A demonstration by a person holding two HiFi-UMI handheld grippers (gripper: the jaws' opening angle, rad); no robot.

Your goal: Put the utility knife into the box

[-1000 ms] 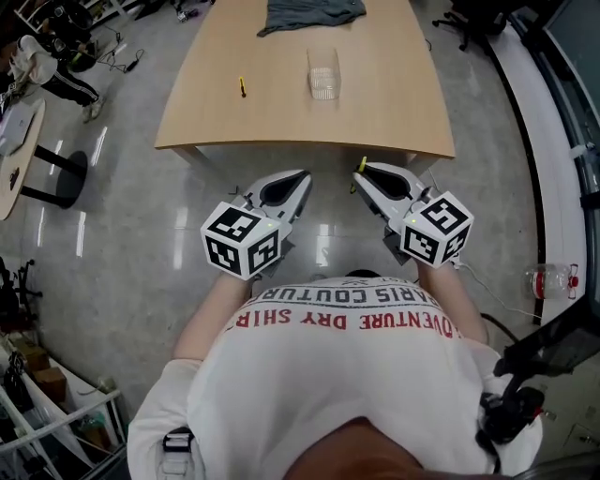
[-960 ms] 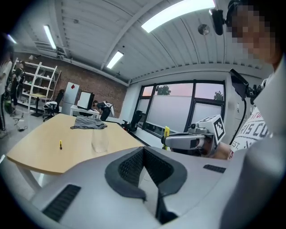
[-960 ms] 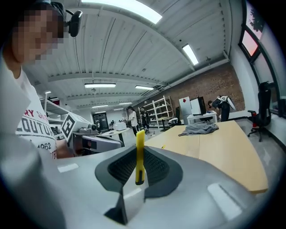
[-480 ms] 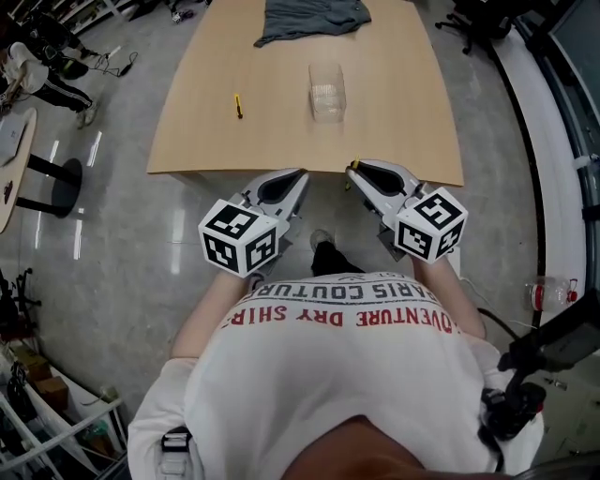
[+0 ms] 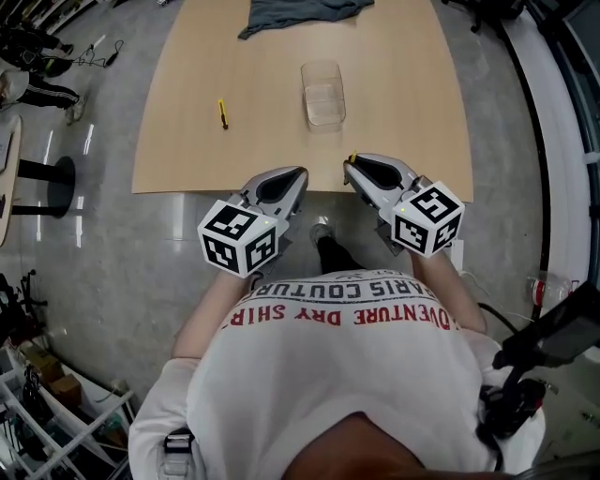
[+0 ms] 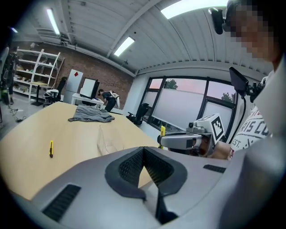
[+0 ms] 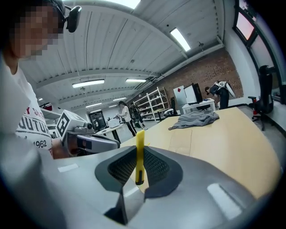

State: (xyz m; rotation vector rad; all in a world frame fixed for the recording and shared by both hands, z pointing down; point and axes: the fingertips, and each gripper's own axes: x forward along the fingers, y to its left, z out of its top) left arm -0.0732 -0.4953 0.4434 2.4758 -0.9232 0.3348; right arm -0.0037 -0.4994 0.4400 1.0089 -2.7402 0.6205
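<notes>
My right gripper (image 5: 352, 162) is shut on a yellow utility knife (image 7: 140, 154), which stands upright between its pads (image 7: 139, 152). It hangs at the near edge of the wooden table (image 5: 394, 112). My left gripper (image 5: 301, 174) is shut with nothing in it, its jaws meeting in a V (image 6: 143, 151), just short of that edge. A clear plastic box (image 5: 323, 94) sits mid-table, ahead of both grippers and also visible in the left gripper view (image 6: 109, 138). A second yellow knife (image 5: 223, 114) lies on the table to the left (image 6: 51, 148).
A grey cloth (image 5: 300, 14) lies at the far end of the table (image 6: 90, 114). Shiny grey floor (image 5: 103, 244) surrounds the table. A round side table with a black base (image 5: 42, 173) stands at the left. People stand far off in the room.
The table has drawn nearer in the head view. Both grippers, first over the floor short of the table, are now at its near edge. Their jaws look unchanged.
</notes>
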